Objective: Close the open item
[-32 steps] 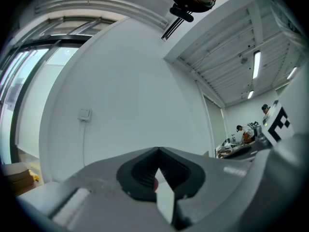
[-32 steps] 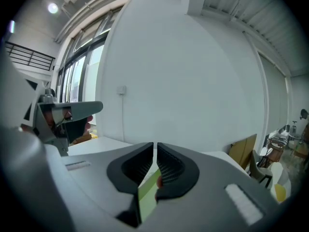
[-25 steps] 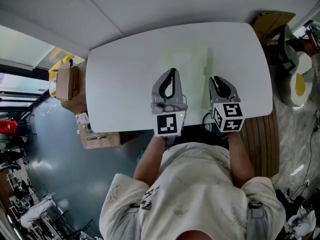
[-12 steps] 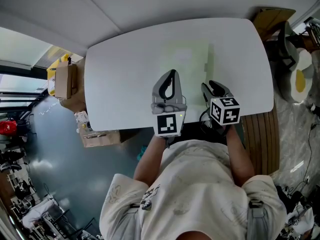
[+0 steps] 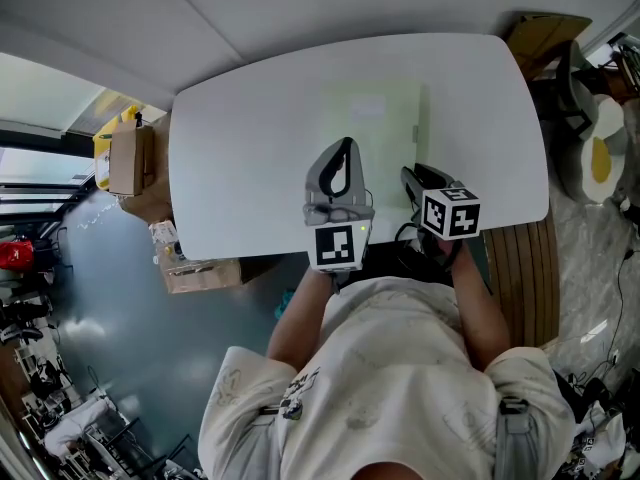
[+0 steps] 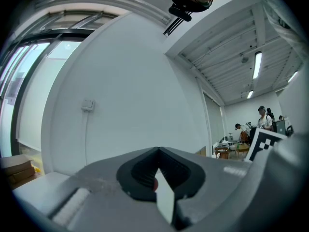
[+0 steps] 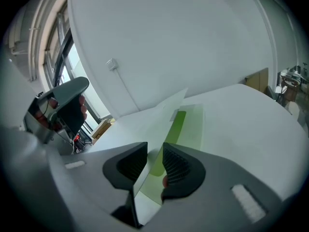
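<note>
- Your left gripper points level over the white table, jaws pressed together, empty.
- Your right gripper tilts down, jaws spread, just been closing; lifted cover sheet between them, unpinched.
- The green file folder lies mid-table ahead.

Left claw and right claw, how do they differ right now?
The left claw is shut with nothing in it; the right claw stands open, having just been closing, with the raised cover of the green folder between its jaws. The left claw points level at the wall; the right claw tilts down toward the table. Both are grey with dark ribbed pads.
</note>
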A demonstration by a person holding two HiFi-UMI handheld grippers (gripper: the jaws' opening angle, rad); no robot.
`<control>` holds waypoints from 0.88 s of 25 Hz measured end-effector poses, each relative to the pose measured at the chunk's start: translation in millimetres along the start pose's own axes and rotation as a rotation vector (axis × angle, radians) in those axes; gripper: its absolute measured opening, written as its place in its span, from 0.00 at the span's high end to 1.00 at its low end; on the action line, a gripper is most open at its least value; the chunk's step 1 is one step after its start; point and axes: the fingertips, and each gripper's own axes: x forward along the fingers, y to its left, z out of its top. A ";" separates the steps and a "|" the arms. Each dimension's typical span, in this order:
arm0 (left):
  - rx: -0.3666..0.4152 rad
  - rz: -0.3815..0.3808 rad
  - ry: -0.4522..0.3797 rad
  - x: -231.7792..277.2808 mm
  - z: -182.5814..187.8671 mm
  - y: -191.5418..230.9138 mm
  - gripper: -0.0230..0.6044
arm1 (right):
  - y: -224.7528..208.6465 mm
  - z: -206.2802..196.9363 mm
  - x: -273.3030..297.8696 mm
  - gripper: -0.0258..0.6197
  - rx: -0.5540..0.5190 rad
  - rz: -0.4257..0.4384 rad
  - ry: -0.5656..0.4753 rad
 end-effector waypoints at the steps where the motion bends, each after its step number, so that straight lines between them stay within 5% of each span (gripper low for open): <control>1: 0.000 0.000 0.002 -0.1 -0.6 0.4 0.96 | -1.3 -0.3 0.0 0.80 0.008 -0.003 0.000; 22: 0.021 -0.079 0.058 20.8 -22.4 -19.7 0.96 | -29.9 -15.5 3.1 0.87 0.106 -0.111 0.046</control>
